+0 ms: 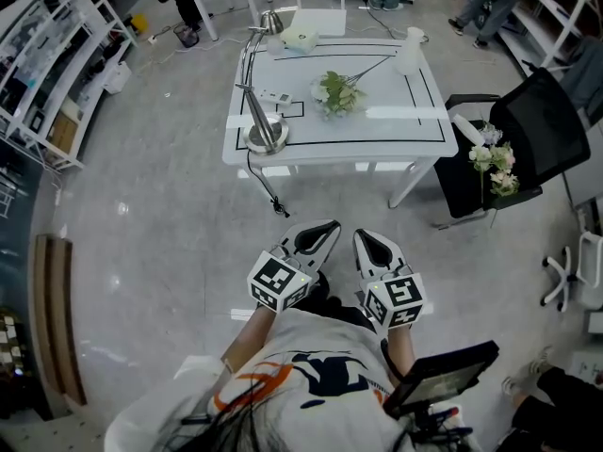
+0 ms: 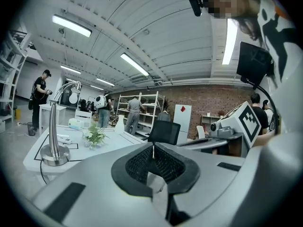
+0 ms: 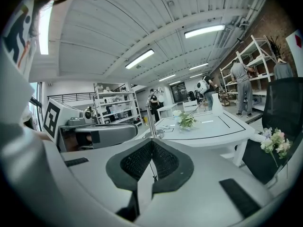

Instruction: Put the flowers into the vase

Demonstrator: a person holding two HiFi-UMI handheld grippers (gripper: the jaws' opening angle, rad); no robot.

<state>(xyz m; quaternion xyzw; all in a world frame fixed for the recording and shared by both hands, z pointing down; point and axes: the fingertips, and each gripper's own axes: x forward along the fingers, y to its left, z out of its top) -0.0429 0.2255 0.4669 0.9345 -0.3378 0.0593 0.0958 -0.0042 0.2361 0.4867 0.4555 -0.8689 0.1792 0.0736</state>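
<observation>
White chair-flowers (image 3: 275, 144) seen from right gripper (image 3: 151, 142), not left gripper (image 2: 152, 145); both jaws together, empty.

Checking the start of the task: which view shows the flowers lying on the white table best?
The head view: the flowers lie whole on the table, stems toward the vase. The left gripper view shows them small and side-on; the right gripper view likewise, far off.
</observation>
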